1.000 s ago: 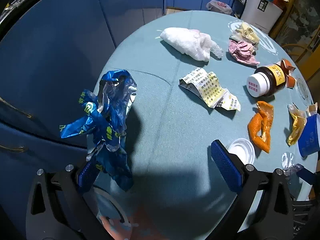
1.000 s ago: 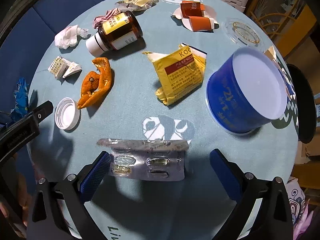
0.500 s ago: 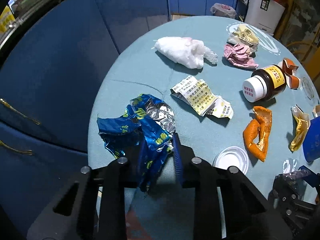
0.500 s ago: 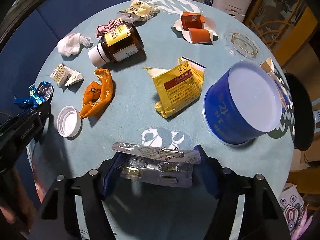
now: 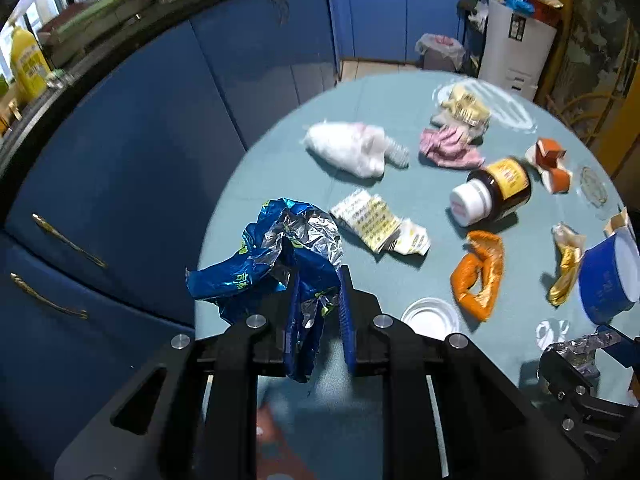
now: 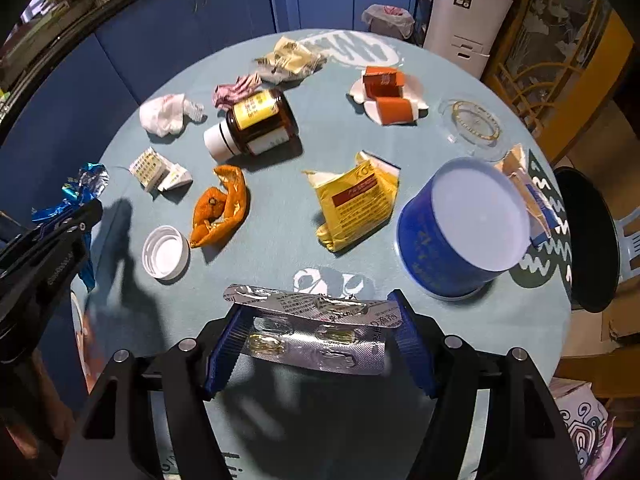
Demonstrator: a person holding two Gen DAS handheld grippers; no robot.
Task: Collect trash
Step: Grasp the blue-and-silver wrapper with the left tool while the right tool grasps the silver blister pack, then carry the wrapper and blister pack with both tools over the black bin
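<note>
My left gripper [image 5: 318, 280] is shut on a crumpled blue foil wrapper [image 5: 280, 248] and holds it above the near left edge of the round table [image 5: 280, 160]. My right gripper [image 6: 320, 312] is shut on a silver pill blister pack [image 6: 316, 332] and holds it over the table's near edge. The wrapper also shows at the left of the right wrist view [image 6: 80, 188]. Other trash lies on the table: orange peel [image 6: 220, 212], a yellow packet [image 6: 356, 200], a white cap [image 6: 166, 253], a folded leaflet [image 6: 158, 170], a brown bottle [image 6: 256, 124] and a white tissue [image 6: 166, 114].
A blue tub [image 6: 460, 228] stands at the right. An orange box on a paper plate [image 6: 386, 94] and a glass ashtray [image 6: 474, 122] lie at the far right. Blue cabinets [image 5: 140, 140] stand left of the table. A lined bin [image 6: 386, 18] stands on the floor beyond.
Both grippers have closed, the left on the blue wrapper and the right on the blister pack. Both have risen and pulled back, so more of the room shows.
</note>
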